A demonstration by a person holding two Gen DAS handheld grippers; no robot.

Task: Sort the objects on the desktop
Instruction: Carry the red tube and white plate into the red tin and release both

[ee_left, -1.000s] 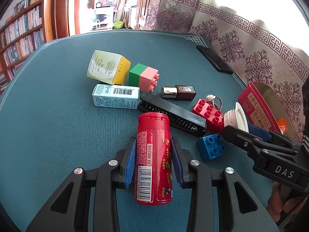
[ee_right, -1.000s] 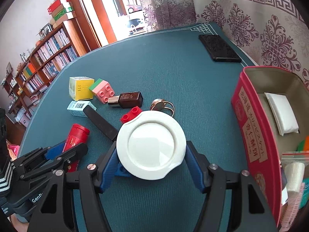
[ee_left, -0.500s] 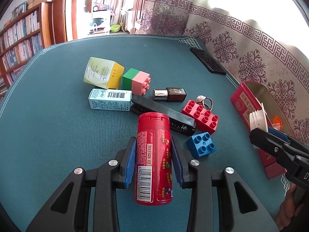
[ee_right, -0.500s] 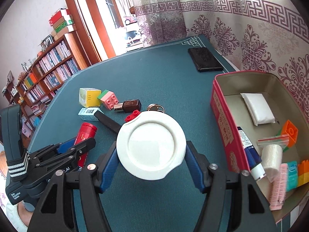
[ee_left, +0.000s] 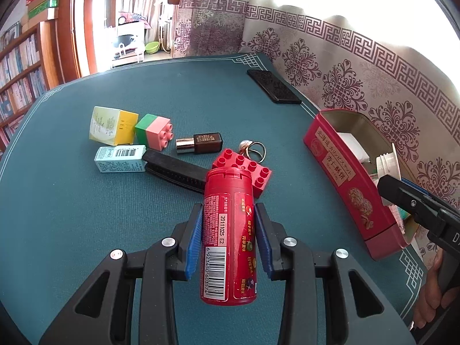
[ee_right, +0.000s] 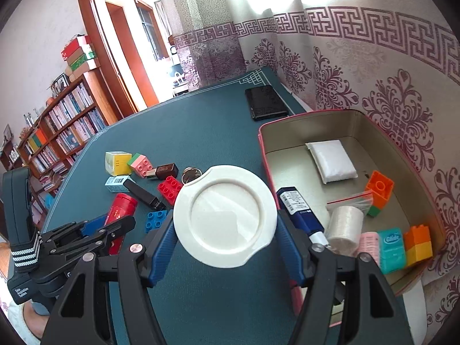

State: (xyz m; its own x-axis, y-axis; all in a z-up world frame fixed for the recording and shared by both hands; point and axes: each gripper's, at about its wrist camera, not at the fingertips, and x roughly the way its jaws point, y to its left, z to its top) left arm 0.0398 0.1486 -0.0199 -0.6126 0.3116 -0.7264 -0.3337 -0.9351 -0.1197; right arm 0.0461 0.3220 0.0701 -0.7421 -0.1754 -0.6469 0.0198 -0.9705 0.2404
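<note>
Right tongs (ee_right: 225, 247) pinching the white lid (ee_right: 224, 215) sit nearer the tin (ee_right: 356, 120) on the right, left tongs (ee_left: 228, 238) clamping the red tube (ee_left: 228, 230) lengthwise.

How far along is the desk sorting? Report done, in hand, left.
Done: the red tin already holds a white packet, bricks and small items. In hand: the left gripper clamps a red canister; the right gripper grips a white lid beside the tin. Left on the table: yellow box, barcode box, bottle, black bar, key ring, loose bricks.
</note>
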